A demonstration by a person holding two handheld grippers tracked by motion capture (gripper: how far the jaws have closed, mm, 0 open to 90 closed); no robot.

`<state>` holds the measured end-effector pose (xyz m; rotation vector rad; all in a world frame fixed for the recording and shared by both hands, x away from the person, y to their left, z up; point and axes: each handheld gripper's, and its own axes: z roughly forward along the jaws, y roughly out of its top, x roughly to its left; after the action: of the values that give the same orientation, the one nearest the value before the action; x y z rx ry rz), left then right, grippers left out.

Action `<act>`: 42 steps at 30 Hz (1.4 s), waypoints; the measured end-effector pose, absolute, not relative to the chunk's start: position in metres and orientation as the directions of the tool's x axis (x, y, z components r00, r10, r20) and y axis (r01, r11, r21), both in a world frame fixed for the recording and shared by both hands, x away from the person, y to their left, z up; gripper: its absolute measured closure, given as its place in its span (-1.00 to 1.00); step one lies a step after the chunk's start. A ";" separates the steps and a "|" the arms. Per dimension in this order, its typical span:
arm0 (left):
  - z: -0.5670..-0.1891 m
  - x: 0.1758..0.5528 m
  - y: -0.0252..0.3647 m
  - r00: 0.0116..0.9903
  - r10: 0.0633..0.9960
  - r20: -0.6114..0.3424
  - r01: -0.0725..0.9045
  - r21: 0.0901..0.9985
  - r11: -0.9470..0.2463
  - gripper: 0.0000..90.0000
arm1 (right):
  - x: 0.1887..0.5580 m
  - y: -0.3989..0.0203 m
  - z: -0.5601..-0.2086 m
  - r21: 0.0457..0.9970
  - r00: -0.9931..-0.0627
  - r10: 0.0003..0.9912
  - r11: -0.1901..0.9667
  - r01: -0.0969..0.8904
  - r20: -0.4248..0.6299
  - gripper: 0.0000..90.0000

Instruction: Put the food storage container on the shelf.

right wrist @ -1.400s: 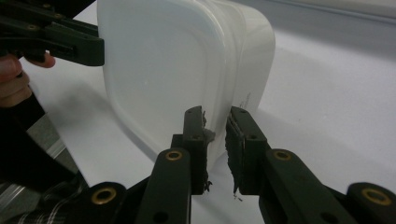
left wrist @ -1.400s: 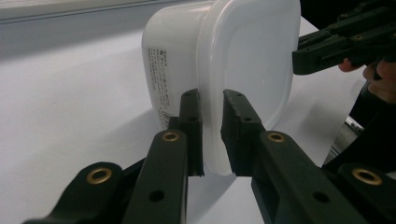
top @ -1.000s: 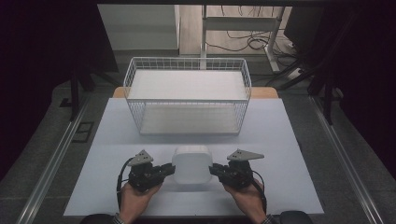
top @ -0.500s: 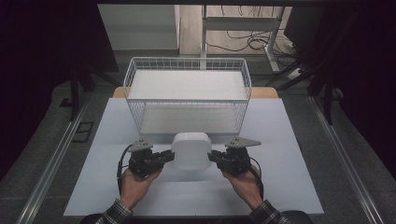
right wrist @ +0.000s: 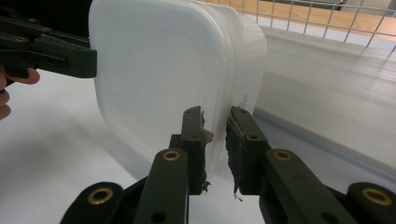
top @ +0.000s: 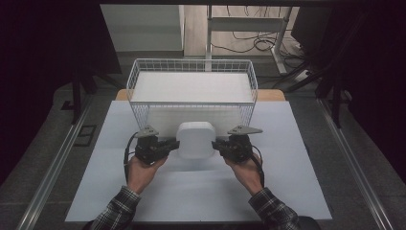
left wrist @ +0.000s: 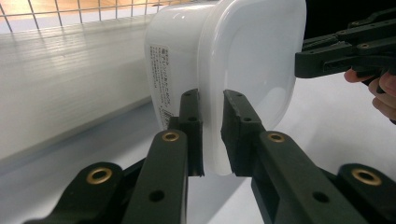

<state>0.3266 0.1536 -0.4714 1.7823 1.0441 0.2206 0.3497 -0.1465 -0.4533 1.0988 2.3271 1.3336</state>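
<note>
Carrying the white plastic tub between us, we have the left gripper and right gripper each nearly shut, pinching its rim at opposite sides, above the worktop's middle. Next likely comes lifting it over the wire basket's near wall; smooth, rounded, slippery.

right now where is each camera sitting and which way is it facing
High view: fixed above the person's side, facing forward and down on the table and wire basket; both forearms, left gripper and right gripper show.
Left gripper view: rides the left gripper, looking along its jaws clamped on the white container's rim.
Right gripper view: rides the right gripper, jaws clamped on the opposite rim.
Both gripper views share the container, the basket and the other gripper.
</note>
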 end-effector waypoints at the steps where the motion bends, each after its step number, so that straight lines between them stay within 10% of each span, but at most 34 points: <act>1: -0.472 0.329 0.154 0.607 0.735 -0.301 0.546 0.830 -0.111 0.75 | 0.352 -0.146 -0.454 0.819 -0.686 0.712 0.299 0.490 0.150 0.70; 42: -0.498 0.385 0.150 0.523 0.817 -0.240 0.520 0.850 -0.083 0.55 | 0.411 -0.127 -0.479 0.825 -0.633 0.767 0.286 0.487 0.108 0.41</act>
<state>0.3846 0.1499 -0.4976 1.7473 1.1264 0.3658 0.4107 -0.1271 -0.4791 1.1408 2.2500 1.2738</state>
